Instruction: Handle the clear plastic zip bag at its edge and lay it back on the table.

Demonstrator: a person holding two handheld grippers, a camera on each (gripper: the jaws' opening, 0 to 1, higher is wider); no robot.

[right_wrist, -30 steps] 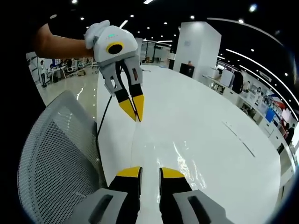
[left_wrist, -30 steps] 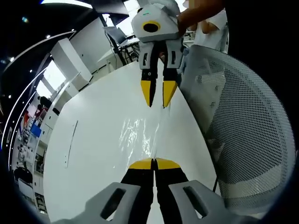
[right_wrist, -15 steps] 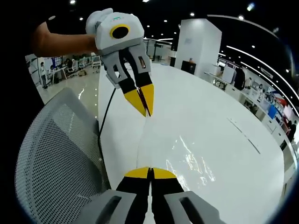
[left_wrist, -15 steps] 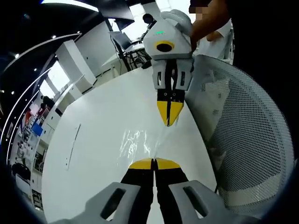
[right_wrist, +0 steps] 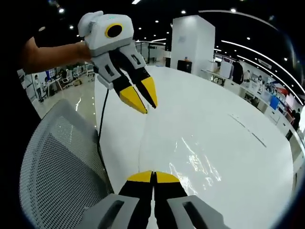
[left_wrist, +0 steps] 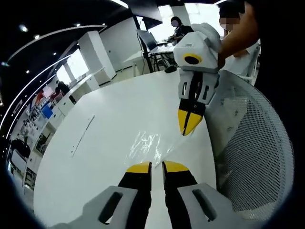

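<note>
The clear plastic zip bag (left_wrist: 147,143) lies crinkled and glinting on the white table (left_wrist: 95,162). My left gripper (left_wrist: 157,167) stands open just short of the bag's near edge, with nothing between its fingers. From the far side my right gripper (left_wrist: 187,131) comes in with its yellow tips together at the bag's opposite edge. In the right gripper view the bag (right_wrist: 190,160) stretches ahead of my right gripper (right_wrist: 153,175), which is shut on its edge. There my left gripper (right_wrist: 150,109) hangs above the table (right_wrist: 214,109) with its tips a little apart.
A grey mesh chair back (left_wrist: 248,143) stands against the table's edge, also seen as the mesh chair (right_wrist: 57,157) at lower left. A black cable (right_wrist: 101,129) hangs by the table side. A thin slot (left_wrist: 83,136) marks the tabletop. Desks and people are far behind.
The right gripper shut on the bag's edge about half a second ago and stays shut. The left gripper has opened and let go of its edge, lifting slightly off the bag.
</note>
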